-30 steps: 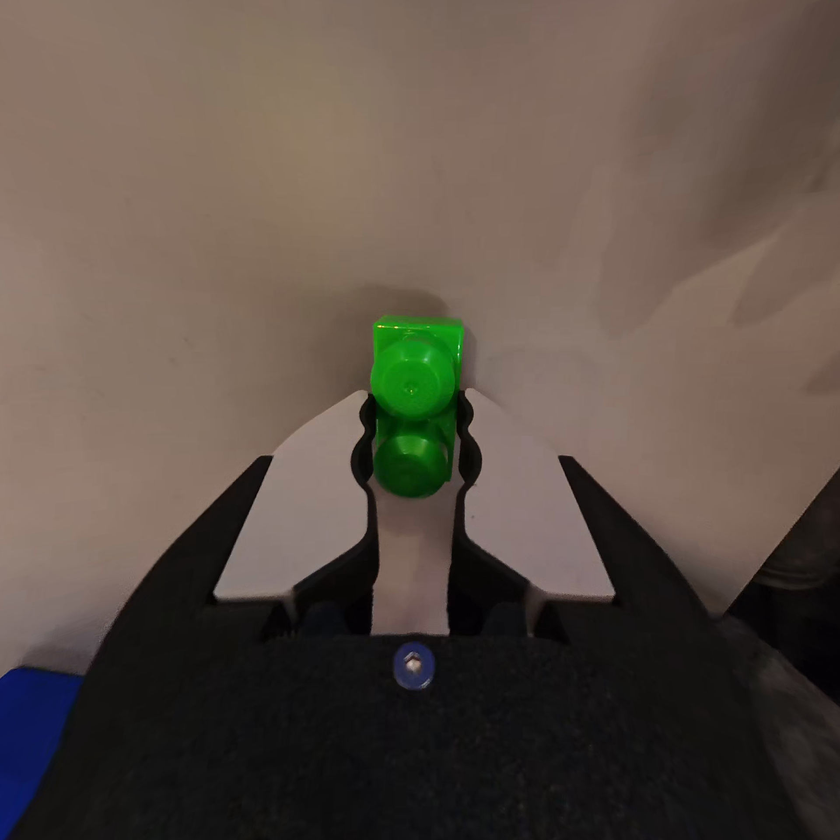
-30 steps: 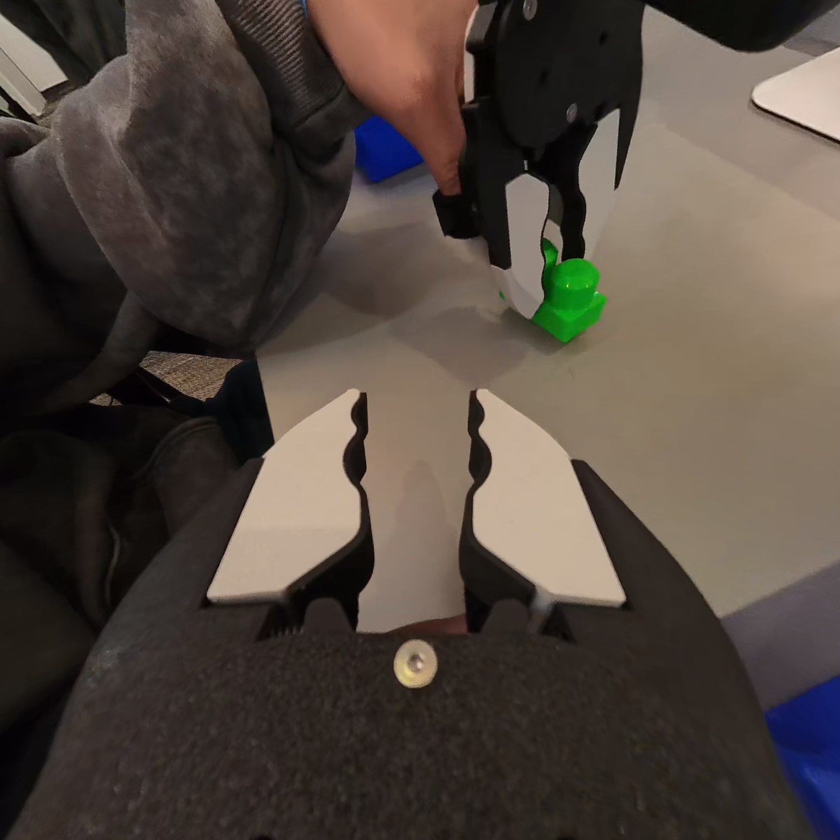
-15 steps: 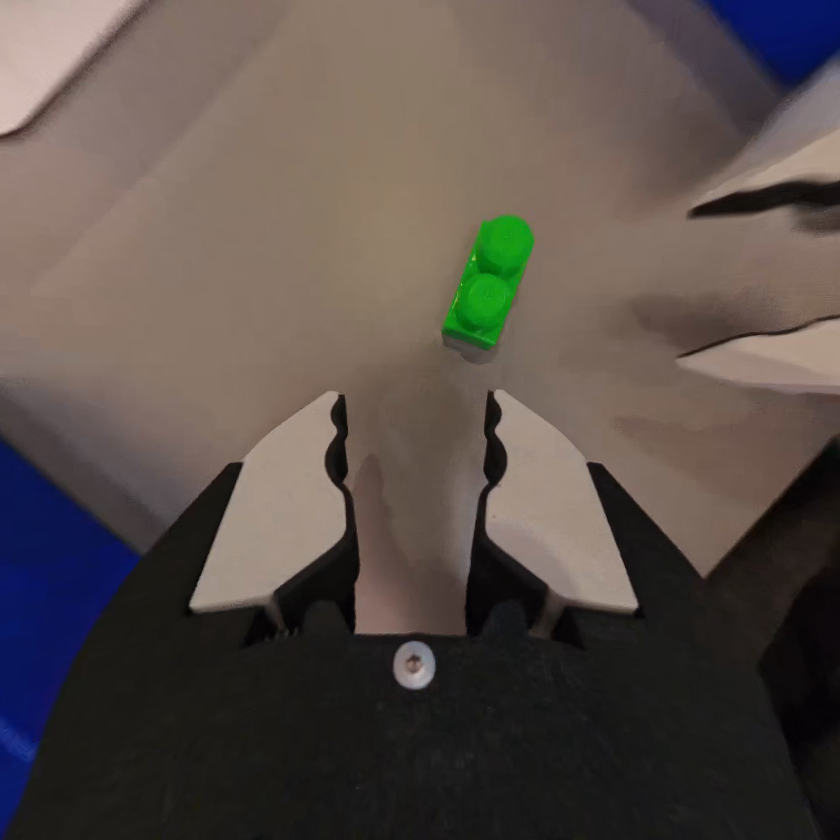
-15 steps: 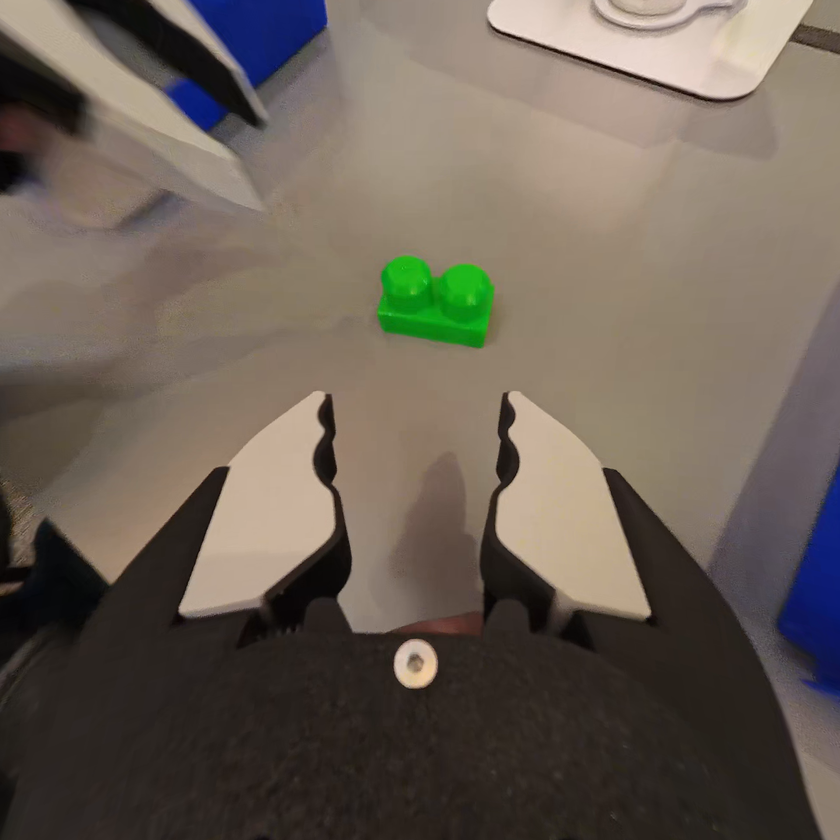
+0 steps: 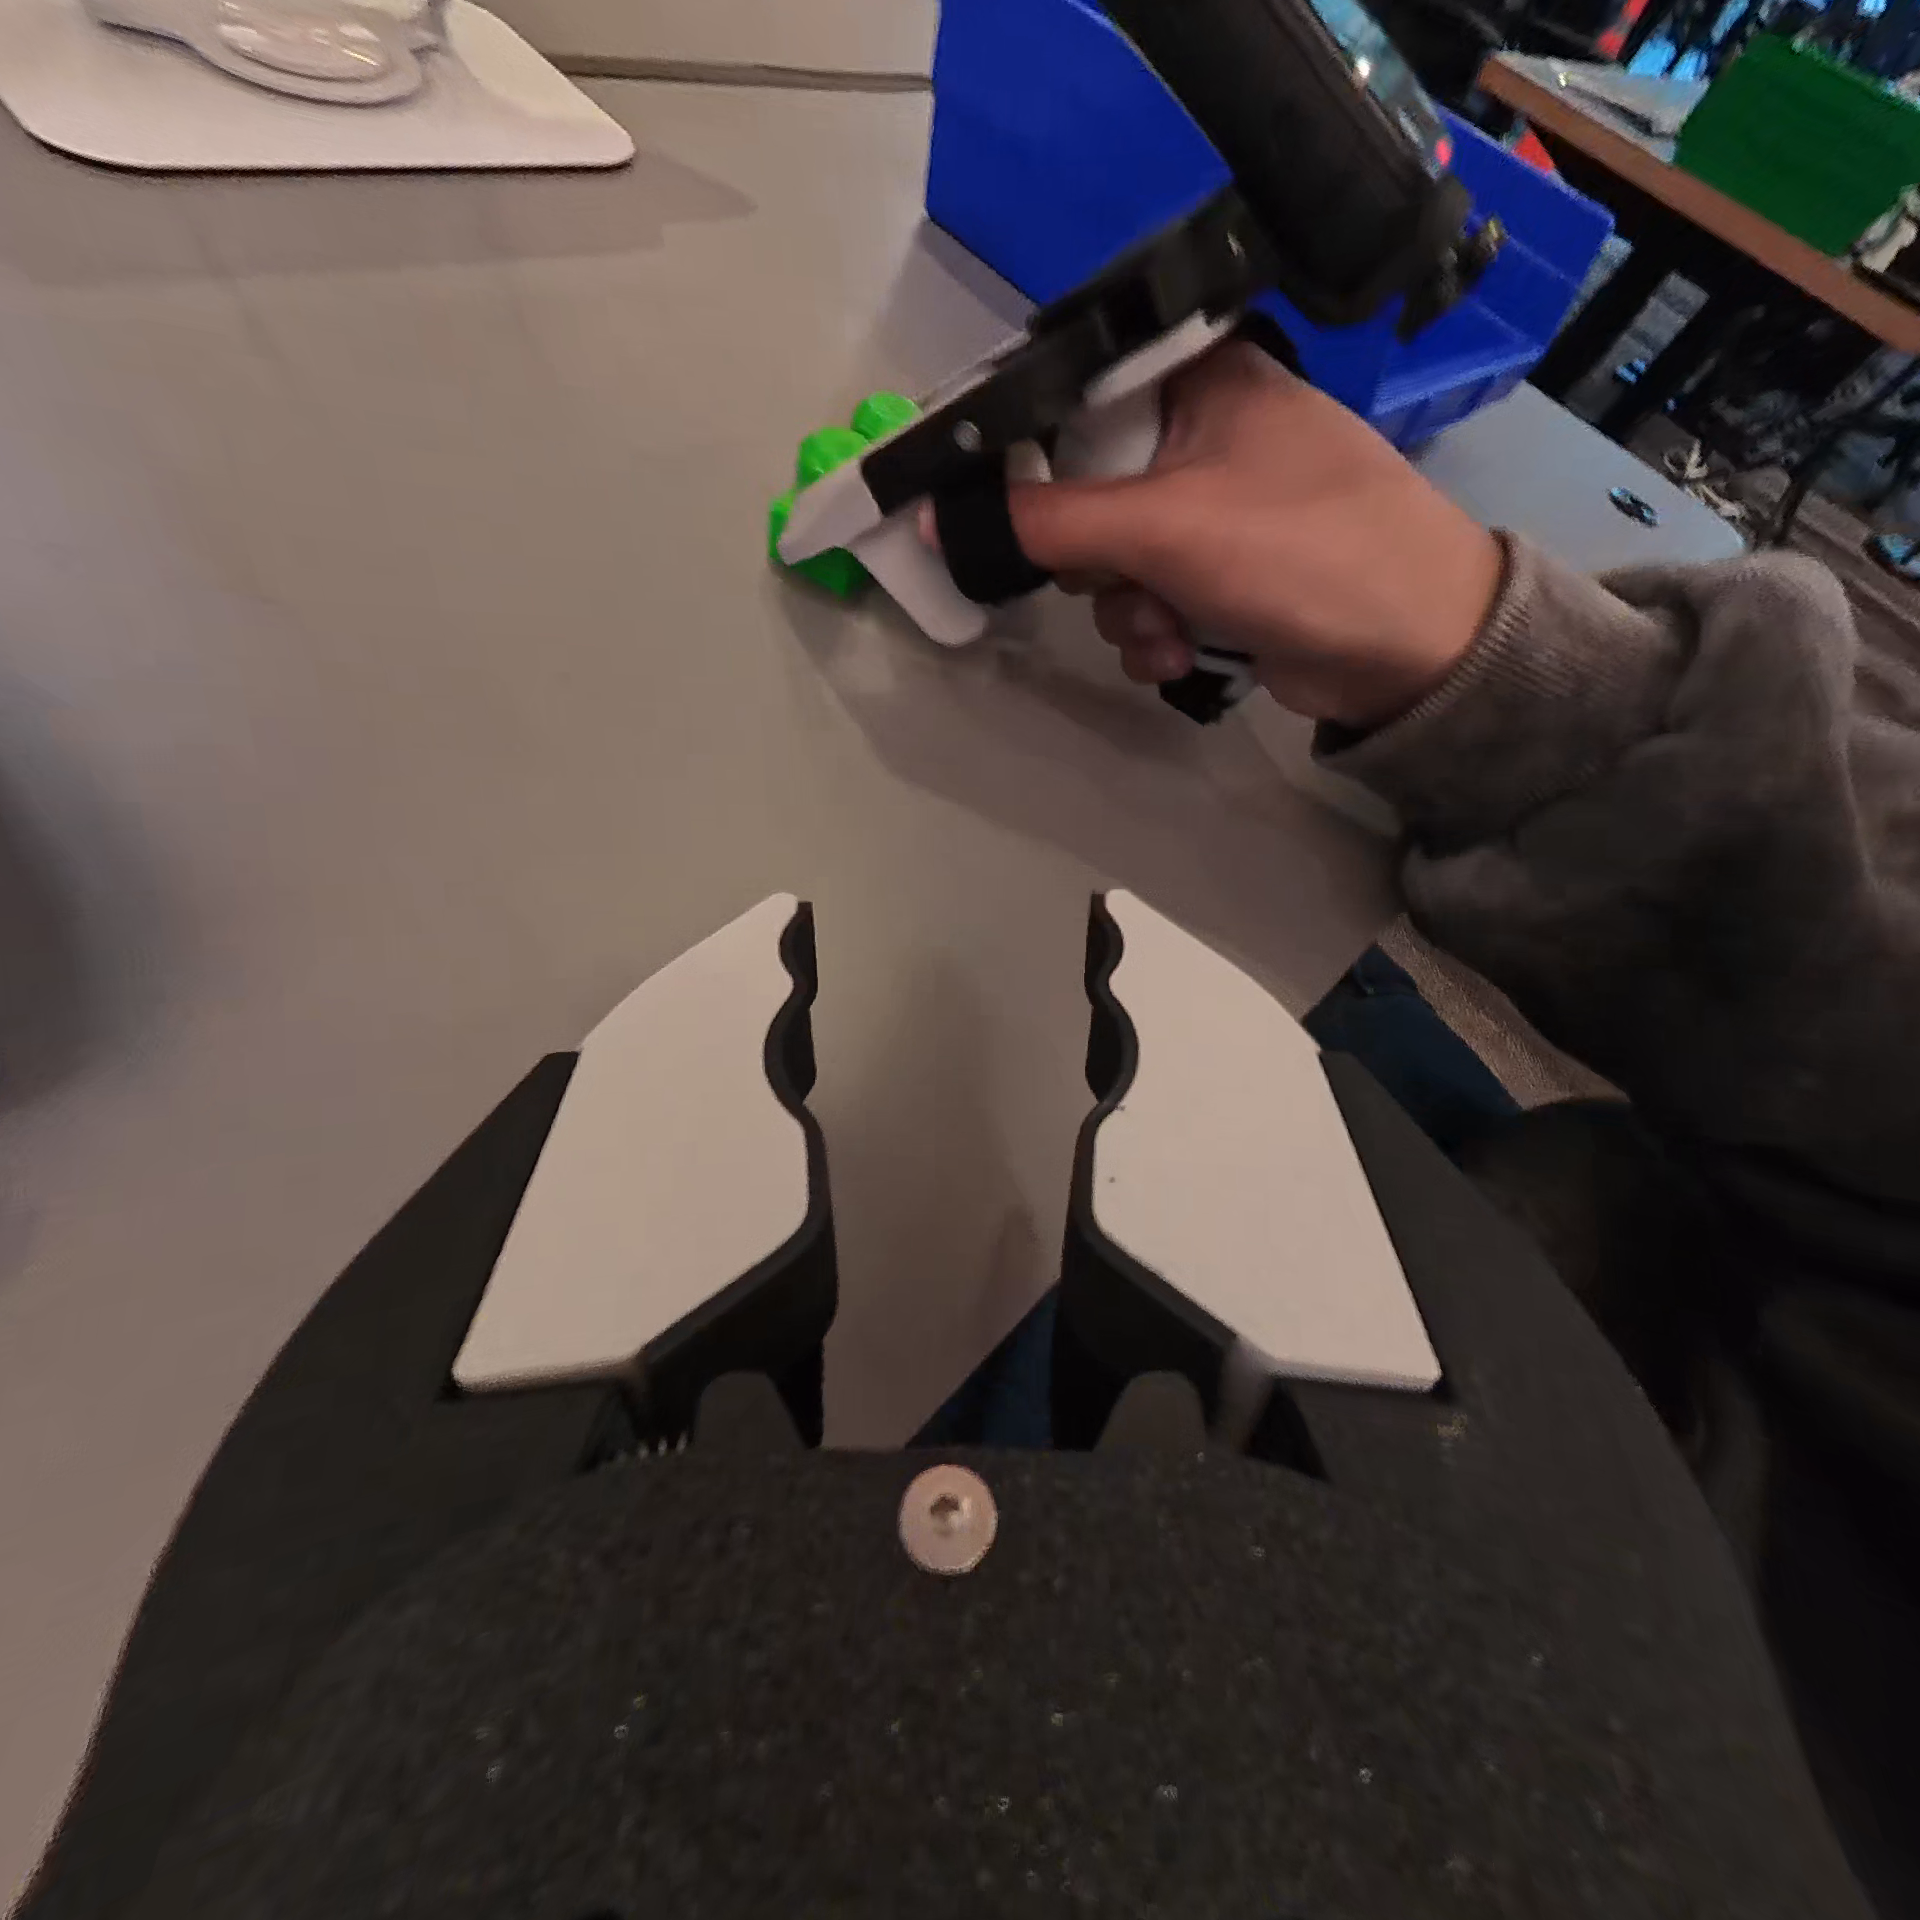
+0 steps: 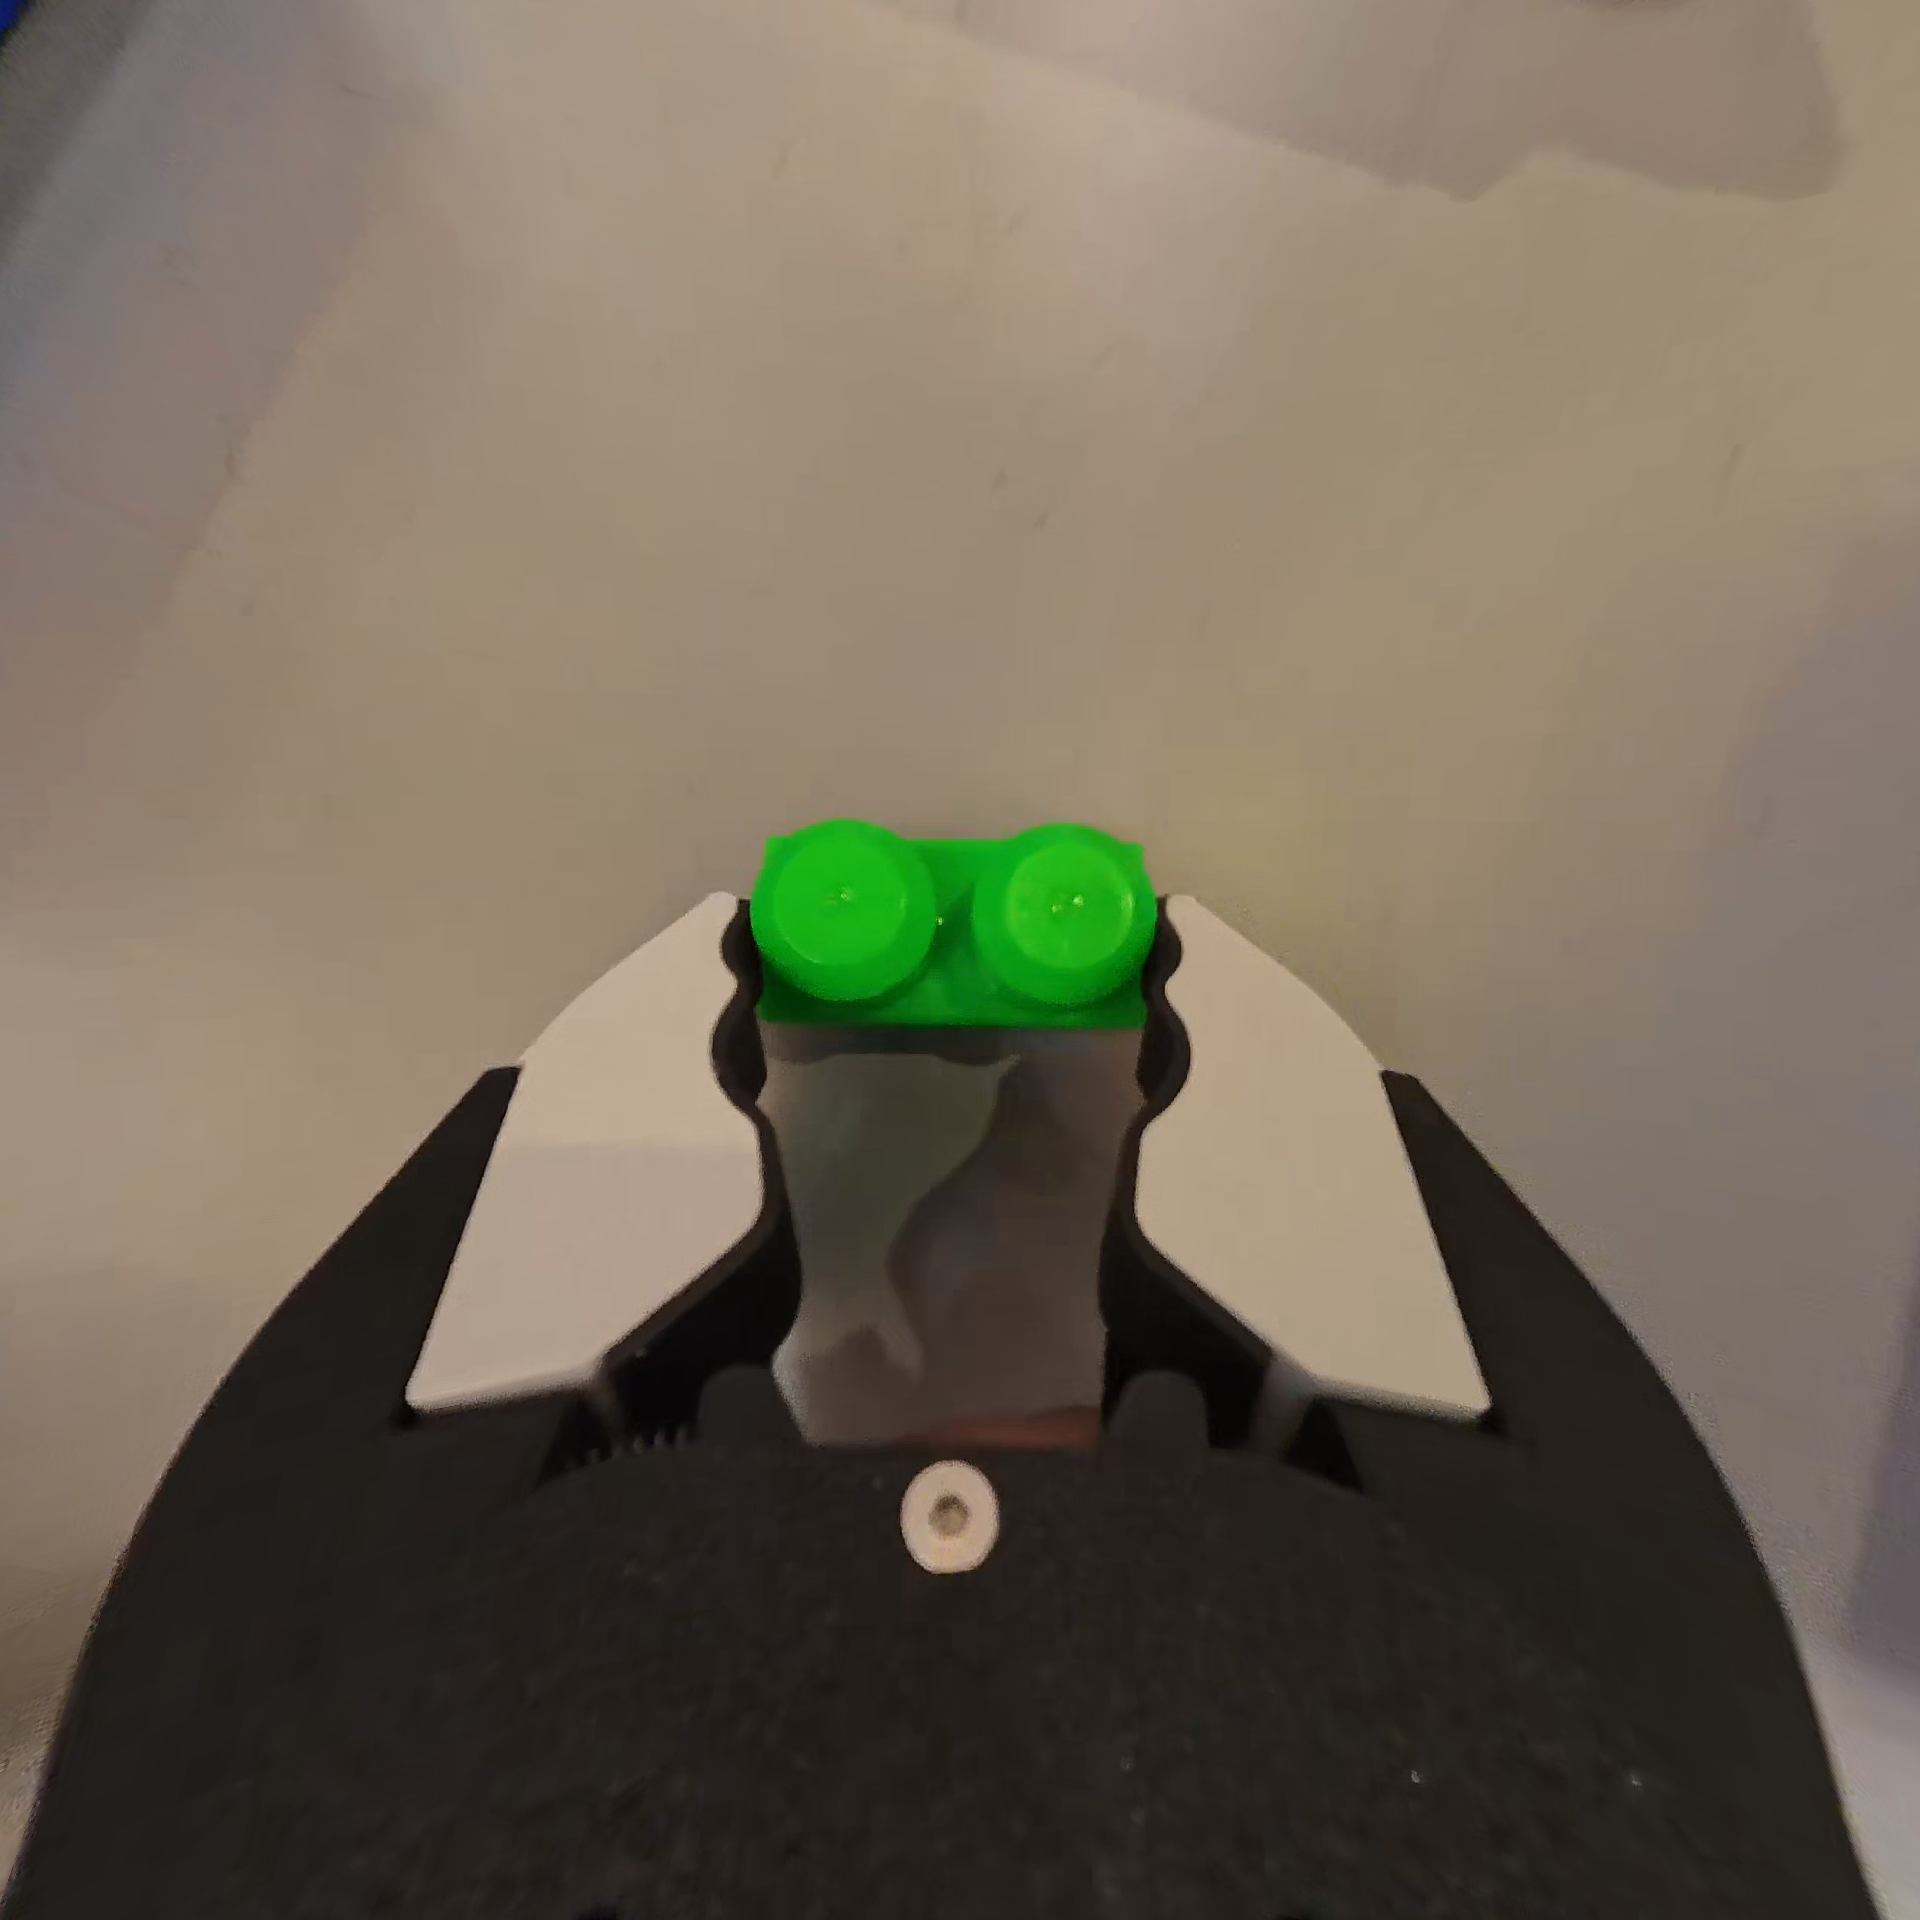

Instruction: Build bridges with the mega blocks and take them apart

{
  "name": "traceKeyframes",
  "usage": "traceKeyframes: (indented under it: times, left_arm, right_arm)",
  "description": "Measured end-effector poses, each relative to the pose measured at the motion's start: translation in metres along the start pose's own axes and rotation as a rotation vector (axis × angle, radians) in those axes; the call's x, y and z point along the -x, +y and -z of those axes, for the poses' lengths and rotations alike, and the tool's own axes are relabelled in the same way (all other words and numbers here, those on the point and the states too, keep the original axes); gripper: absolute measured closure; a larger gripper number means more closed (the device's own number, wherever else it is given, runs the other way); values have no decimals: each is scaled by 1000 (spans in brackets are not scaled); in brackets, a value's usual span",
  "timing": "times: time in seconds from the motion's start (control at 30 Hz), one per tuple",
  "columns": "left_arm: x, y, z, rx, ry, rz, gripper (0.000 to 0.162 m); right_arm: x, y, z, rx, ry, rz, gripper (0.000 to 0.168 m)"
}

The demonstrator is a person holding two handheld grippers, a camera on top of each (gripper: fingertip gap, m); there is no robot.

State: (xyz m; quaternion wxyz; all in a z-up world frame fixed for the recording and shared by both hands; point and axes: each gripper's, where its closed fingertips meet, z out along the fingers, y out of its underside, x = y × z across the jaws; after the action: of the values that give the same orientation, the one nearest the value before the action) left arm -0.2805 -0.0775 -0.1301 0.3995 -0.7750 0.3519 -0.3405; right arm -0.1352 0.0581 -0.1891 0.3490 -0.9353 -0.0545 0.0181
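Right gripper [image 6: 951, 961] down on the green block [image 6: 951, 940] — fingertips bracketing its short ends, seemingly touching; whether it is gripped yet, I cannot tell. The block lies on the grey table [image 5: 416, 520] toward its far right, before a blue bin [image 5: 1049, 135]. Left gripper [image 5: 948, 971] parted, empty, near the front edge. Step: pickup — next, clamp and lift straight.

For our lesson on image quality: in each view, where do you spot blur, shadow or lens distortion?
Left wrist view: a blurred smear at the left edge, a soft shadow on the grey table under the right gripper. Right wrist view: green block sharp, table evenly lit, a faint shadow between the fingers, wide-angle bulging throughout.
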Motion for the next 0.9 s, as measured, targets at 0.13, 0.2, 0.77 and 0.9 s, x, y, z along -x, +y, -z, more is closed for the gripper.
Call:
traceKeyframes:
  times: [0.13,0.2,0.77,0.9]
  left_arm:
    - [-5,8,-2,32,28,-11,113]
    - [-6,10,-1,33,50,4,115]
    - [-26,7,-18,17,76,-139,116]
    - [-24,17,-25,57,72,-158,116]
  right_arm:
    - [8,-21,30,-86,-106,35,98]
    - [-7,-45,72,-194,-86,85,98]
    - [-376,-34,22,321,220,-4,97]
    - [-381,-43,-6,314,244,-19,97]
